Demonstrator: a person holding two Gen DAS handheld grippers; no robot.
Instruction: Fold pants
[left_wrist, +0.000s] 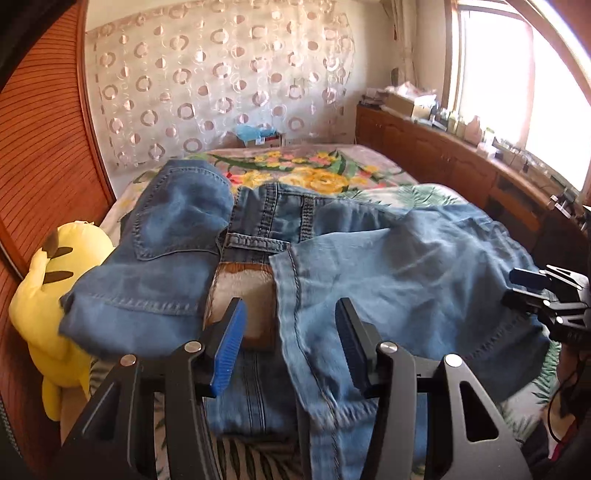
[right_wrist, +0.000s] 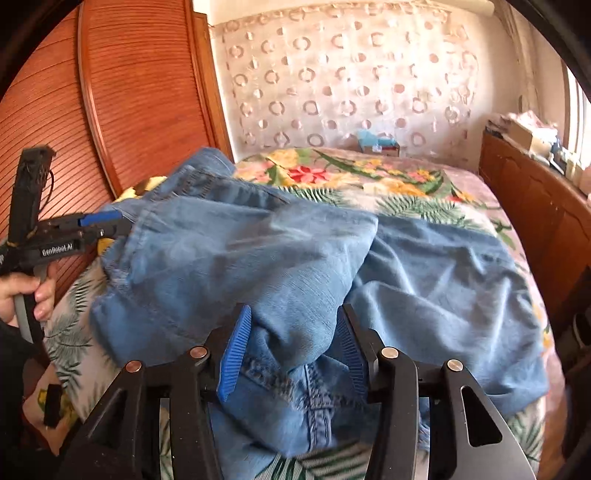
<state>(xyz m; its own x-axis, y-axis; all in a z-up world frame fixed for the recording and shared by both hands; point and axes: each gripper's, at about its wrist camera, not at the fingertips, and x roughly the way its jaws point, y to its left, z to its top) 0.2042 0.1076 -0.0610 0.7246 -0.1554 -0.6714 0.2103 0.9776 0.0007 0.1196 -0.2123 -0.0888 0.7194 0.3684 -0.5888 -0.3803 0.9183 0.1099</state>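
Note:
Blue jeans (left_wrist: 406, 266) lie crumpled on a floral bedspread (left_wrist: 314, 166), waistband and brown leather patch (left_wrist: 243, 291) facing me in the left wrist view. My left gripper (left_wrist: 291, 332) hovers open over the patch and a leg seam, its pads clear of the cloth. In the right wrist view, the jeans (right_wrist: 258, 251) bunch in a fold that sits between the fingers of my right gripper (right_wrist: 295, 350); its jaws stand apart and do not pinch it. The left gripper (right_wrist: 110, 225), held by a hand (right_wrist: 33, 291), points at the jeans' left edge. The right gripper (left_wrist: 535, 291) shows at the jeans' right edge.
A yellow plush toy (left_wrist: 40, 306) lies at the bed's left side against a wooden slatted door (left_wrist: 44, 147). A low wooden cabinet (left_wrist: 443, 155) cluttered with bottles runs along the right under a window. A small box (left_wrist: 258, 136) sits at the bed's far end.

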